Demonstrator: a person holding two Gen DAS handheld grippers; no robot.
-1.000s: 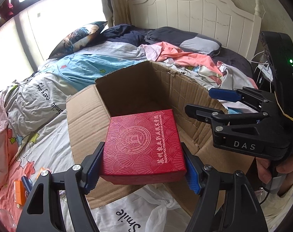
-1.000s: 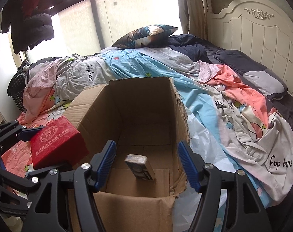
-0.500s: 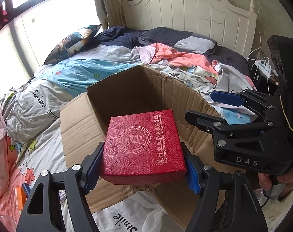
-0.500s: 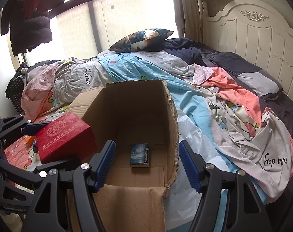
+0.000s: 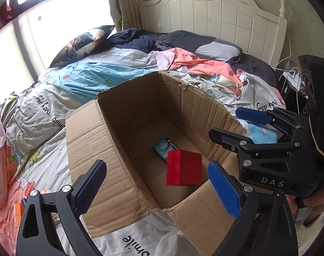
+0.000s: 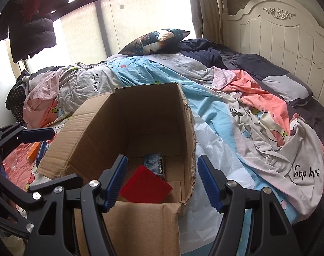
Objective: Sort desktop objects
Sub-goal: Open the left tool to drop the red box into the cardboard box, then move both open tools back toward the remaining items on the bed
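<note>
Left tool [image 5: 155, 183]: I see it spread wide, empty, over the cardboard box [image 5: 87, 140].
Right tool [image 6: 162, 179]: gaping too, gripping nothing.
Red box [image 5: 184, 167]: inside the cardboard box, tilted, beside the blue packet [image 5: 163, 148].

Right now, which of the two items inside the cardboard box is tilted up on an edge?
The red box. It is tipped up on an edge near the front wall of the cardboard box, while the small blue pack lies flat behind it.
</note>
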